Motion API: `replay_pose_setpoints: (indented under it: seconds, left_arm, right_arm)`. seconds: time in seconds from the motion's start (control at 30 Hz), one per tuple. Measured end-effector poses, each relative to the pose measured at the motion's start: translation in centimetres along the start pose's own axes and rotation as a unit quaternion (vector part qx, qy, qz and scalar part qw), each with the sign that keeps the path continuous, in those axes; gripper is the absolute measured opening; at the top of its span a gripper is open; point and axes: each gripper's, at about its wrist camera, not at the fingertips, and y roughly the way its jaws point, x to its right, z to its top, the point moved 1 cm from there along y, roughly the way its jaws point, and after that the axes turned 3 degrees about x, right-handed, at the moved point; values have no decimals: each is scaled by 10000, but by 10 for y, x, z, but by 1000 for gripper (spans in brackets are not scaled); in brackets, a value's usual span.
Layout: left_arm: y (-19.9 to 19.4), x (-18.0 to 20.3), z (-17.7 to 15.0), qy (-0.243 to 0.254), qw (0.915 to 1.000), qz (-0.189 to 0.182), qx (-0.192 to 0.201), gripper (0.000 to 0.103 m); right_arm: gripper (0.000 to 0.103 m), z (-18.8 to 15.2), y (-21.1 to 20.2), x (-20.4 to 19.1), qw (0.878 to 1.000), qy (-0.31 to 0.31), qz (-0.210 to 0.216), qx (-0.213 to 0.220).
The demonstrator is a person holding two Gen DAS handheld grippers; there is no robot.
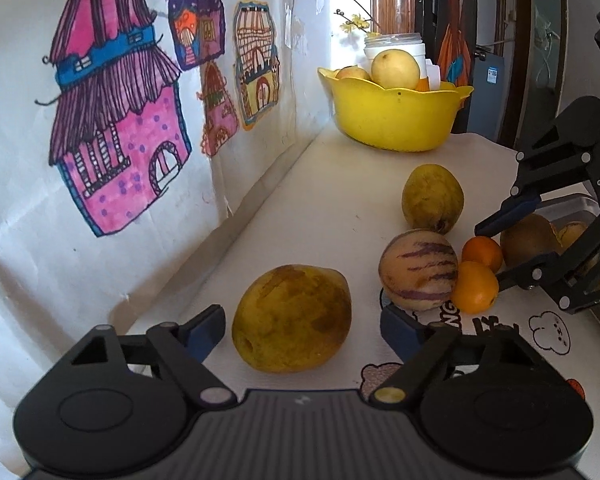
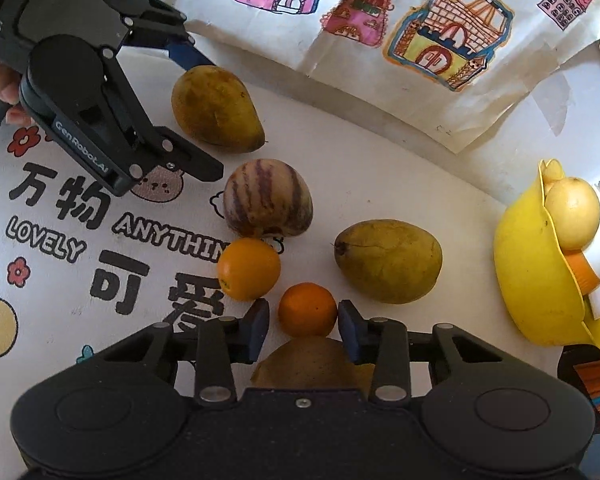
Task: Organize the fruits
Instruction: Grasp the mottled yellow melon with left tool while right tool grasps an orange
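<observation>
A big yellow-brown mango [image 1: 292, 318] lies on the white cloth between the fingers of my left gripper [image 1: 302, 330]. Both pads stand clear of it, so the left gripper is open; it also shows in the right wrist view as the left gripper [image 2: 212, 118] straddling that mango [image 2: 216, 108]. My right gripper [image 2: 304, 328] brackets a small dark orange [image 2: 307, 310]. Its right pad touches the peel and a slim gap stays at the left pad. A lighter orange [image 2: 248, 268], a purple-striped melon [image 2: 268, 198] and a second mango [image 2: 388, 260] lie close by.
A yellow bowl [image 1: 396, 120] with pale fruits stands at the far end of the table, by a white jar. A brown fruit [image 2: 308, 360] lies under the right gripper, next to a metal tray [image 1: 572, 204]. A paper wall with drawings [image 1: 120, 120] runs along the left.
</observation>
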Motion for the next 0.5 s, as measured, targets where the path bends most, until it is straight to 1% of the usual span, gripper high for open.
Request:
replay_pose_setpoints:
  seconds: [0.13, 0.2, 0.27, 0.33, 0.5]
  left_arm:
    - [4, 1, -1, -9, 10000, 3, -45, 79]
    - [5, 1, 0, 1, 10000, 0, -24, 75]
    - [4, 0, 0, -39, 10000, 2, -16, 72]
    - [4, -1, 0, -78, 10000, 52, 15, 64]
    - [-1, -5, -1, -281, 9996, 39, 13, 63]
  right_arm:
    - [38, 1, 1, -1, 10000, -9, -67, 6]
    - [35, 1, 2, -1, 9999, -11, -108, 26]
    - [35, 1, 2, -1, 9999, -32, -139, 61]
    - [34, 1, 1, -1, 9998, -52, -170, 101]
    - [34, 0, -4, -5, 9994, -91, -284, 161]
